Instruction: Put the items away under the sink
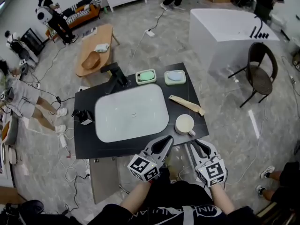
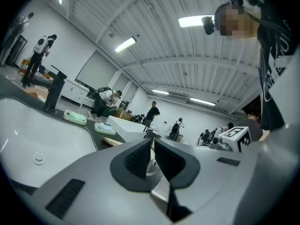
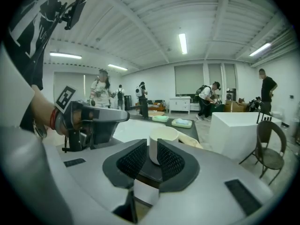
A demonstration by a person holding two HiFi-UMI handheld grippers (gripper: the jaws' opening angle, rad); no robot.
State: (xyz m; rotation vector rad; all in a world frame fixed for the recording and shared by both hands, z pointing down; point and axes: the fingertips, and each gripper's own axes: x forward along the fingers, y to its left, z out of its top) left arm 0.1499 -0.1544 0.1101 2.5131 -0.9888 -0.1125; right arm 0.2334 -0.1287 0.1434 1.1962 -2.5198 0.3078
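A black counter [image 1: 84, 142] holds a white sink basin [image 1: 131, 112] with a black faucet [image 1: 115, 74] behind it. On the counter stand a green soap dish [image 1: 146, 76], a blue soap dish [image 1: 175, 77], a long tan item [image 1: 186, 105] and a white mug [image 1: 184, 124]. My left gripper [image 1: 162, 145] [image 2: 153, 142] hovers at the counter's front edge, jaws together and empty. My right gripper [image 1: 201, 147] [image 3: 151, 144] is beside it, off the front right corner. Only a thin slit shows between its pads. The mug [image 3: 163, 136] stands just beyond them, untouched.
A small black object [image 1: 83, 115] lies at the counter's left edge. A grey panel [image 1: 102, 178] juts out below the counter's front left. Cables cross the floor. A white block [image 1: 225, 36] and a chair [image 1: 260, 71] stand to the right. Several people are around the room.
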